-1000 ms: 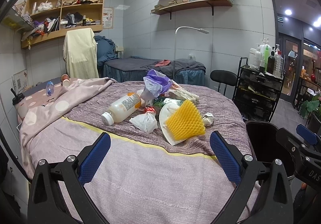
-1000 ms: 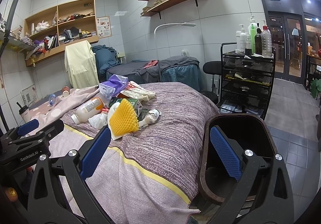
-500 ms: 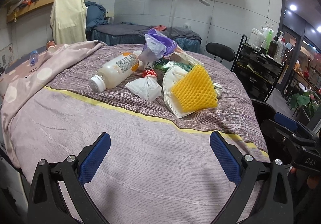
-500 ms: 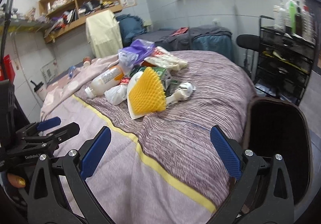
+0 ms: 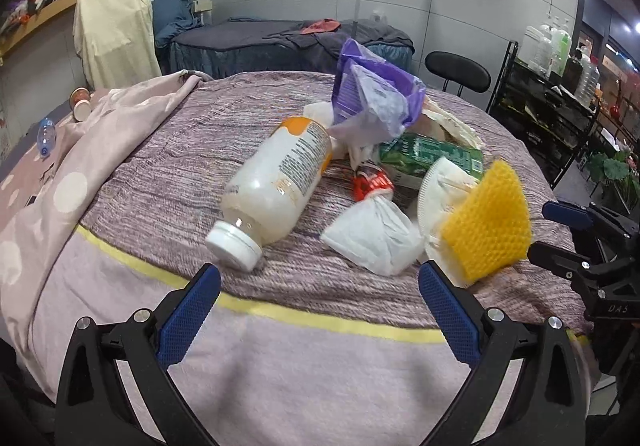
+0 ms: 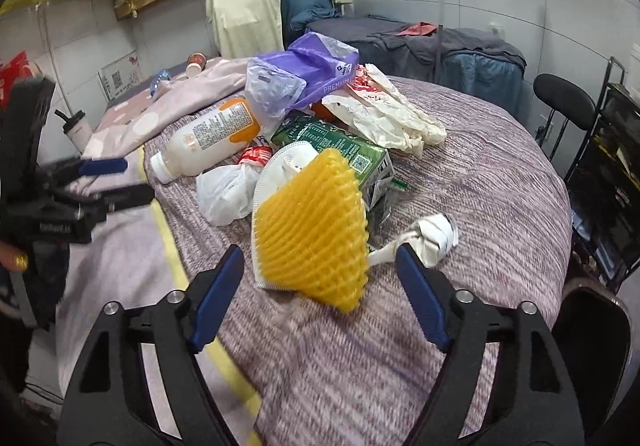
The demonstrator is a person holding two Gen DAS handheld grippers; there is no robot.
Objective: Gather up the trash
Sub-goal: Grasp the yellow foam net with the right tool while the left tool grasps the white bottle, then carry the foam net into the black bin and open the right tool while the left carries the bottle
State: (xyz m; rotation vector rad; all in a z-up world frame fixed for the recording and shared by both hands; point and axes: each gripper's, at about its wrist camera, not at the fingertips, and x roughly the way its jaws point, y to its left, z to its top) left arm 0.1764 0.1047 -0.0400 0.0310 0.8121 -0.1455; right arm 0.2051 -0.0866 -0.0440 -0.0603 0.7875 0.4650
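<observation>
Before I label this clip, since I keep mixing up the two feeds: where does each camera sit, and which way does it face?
Left wrist: on the left gripper, facing across the bed at the plastic bottle and white bag; its open blue fingers frame the bottom, with the right gripper at the right edge.
Right wrist: on the right gripper, facing the yellow foam net; its open fingers show below, with the left gripper at the left.
Shared: the same trash pile, including the purple bag.

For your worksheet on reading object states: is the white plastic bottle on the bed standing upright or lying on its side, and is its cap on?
The bottle lies on its side on the bedspread, white cap on.
</observation>
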